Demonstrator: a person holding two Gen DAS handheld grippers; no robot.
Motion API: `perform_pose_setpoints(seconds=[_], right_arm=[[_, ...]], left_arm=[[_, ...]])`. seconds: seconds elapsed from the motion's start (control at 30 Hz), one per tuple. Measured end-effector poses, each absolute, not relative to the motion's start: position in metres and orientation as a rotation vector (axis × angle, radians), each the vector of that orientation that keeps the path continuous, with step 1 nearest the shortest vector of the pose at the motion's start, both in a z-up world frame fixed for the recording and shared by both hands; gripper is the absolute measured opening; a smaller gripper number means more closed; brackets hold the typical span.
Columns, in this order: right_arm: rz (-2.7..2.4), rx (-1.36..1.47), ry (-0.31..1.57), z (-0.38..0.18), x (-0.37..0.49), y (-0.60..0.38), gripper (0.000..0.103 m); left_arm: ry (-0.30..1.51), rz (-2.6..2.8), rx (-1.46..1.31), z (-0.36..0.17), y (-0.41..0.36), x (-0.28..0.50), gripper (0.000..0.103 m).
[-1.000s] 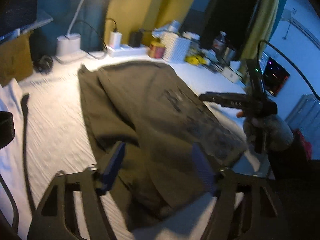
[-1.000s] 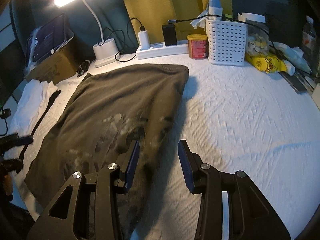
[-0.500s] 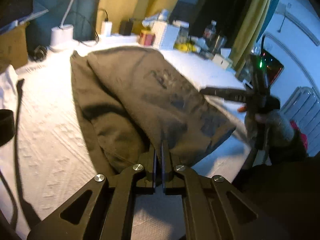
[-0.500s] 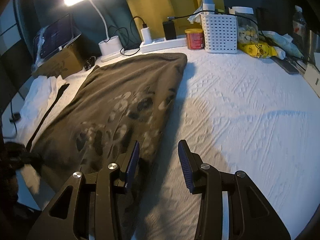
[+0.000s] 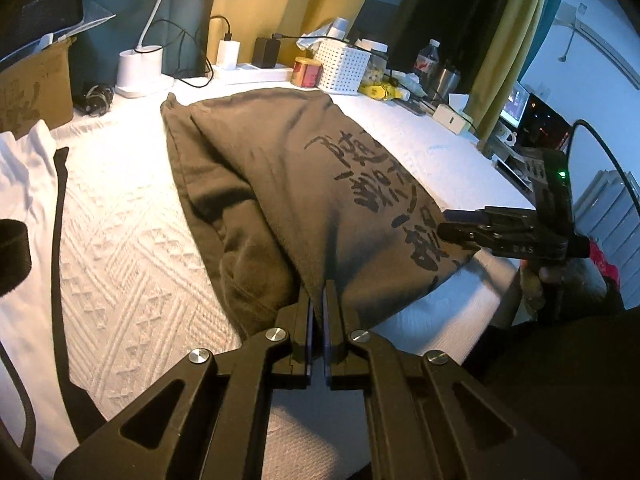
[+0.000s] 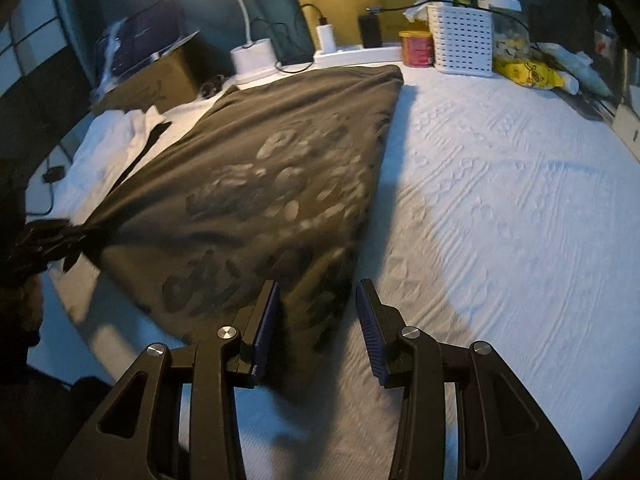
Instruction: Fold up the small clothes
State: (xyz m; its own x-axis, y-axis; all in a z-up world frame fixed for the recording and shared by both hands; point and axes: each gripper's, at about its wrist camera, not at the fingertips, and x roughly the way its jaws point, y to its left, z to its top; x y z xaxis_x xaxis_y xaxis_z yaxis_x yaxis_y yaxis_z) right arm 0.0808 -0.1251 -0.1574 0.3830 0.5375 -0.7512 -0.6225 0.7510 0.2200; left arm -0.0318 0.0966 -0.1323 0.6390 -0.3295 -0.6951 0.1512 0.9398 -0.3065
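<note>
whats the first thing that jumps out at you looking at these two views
A big olive-brown garment with dark printed characters lies across the middle of the white textured bedspread. The left gripper is shut on its near edge, while the right gripper hangs open over the garment's near right corner. At the far edge, a lit desk lamp glares beside a white perforated basket.

A white desk lamp base (image 5: 140, 70) stood at the upper left, with a white perforated basket (image 5: 346, 66) and a red tin (image 5: 306, 72) top centre. What looked like a cardboard box (image 5: 36, 88) sat far left.
</note>
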Motion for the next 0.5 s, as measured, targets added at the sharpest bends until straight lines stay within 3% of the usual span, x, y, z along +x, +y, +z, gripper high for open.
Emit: perform_pose_setpoints(seconds=[0.2,0.5], right_arm=[[0.775,-0.117,0.908,-0.158,0.062,-0.126,0.014],[0.731,-0.200,0.863,-0.149,0.054,-0.136,0.008]], left_arm=[[0.847,-0.278,-0.240,-0.138,0.097,-0.034,0.002],[0.846,-0.319,-0.226,-0.138,0.086,-0.040,0.003]])
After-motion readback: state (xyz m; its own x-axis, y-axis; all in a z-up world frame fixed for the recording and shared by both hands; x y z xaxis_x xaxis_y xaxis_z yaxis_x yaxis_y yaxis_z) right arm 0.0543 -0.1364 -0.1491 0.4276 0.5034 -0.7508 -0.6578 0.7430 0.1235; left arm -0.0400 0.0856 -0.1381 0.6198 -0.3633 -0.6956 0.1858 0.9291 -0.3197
